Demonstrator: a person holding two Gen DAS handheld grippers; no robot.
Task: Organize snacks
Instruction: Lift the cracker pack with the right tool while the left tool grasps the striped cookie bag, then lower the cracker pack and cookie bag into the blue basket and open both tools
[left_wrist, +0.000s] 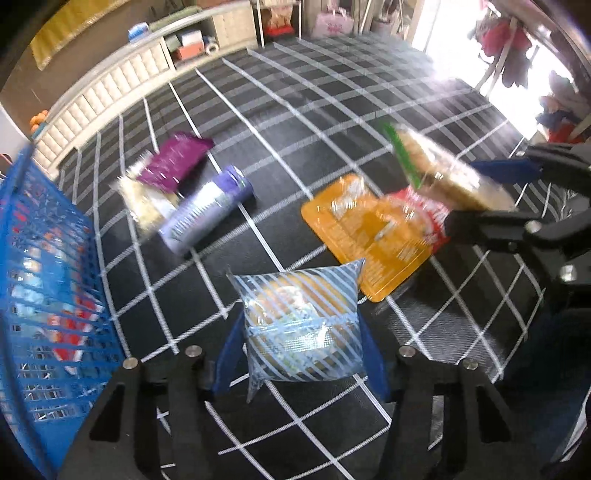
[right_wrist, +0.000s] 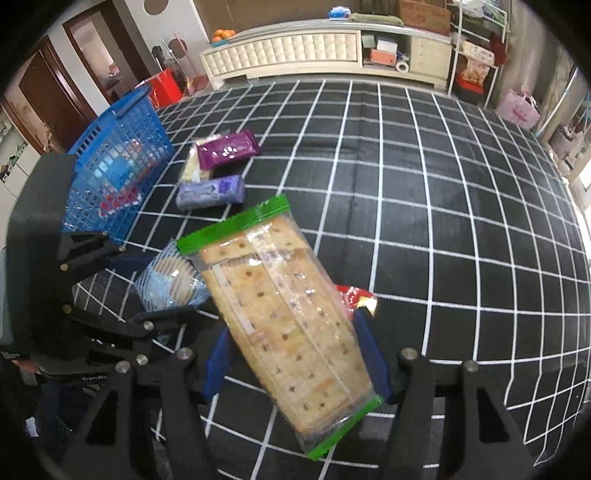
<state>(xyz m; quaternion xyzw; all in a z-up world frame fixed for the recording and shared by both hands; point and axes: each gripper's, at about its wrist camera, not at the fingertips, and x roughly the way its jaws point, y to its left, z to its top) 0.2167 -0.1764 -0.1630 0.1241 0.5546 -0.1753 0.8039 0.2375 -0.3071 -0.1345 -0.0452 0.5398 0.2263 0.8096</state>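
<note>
My left claw (left_wrist: 299, 354) clamps the striped cookie pack (left_wrist: 301, 325); right claw (right_wrist: 295, 354) grips the cracker sleeve (right_wrist: 280, 314) above the black checked cloth (right_wrist: 443, 221). Blue basket (right_wrist: 122, 162) near cloth's left edge.

The left wrist view is smeared by motion: print on the orange packet (left_wrist: 364, 230) and the purple tube (left_wrist: 207, 210) cannot be read. The blue basket (left_wrist: 48, 280) at nine o'clock is cut off by the edge, its contents only blurred red and white patches. In the right wrist view the cracker pack (right_wrist: 284, 314) covers most of a red packet (right_wrist: 354, 297) at four o'clock of it.
</note>
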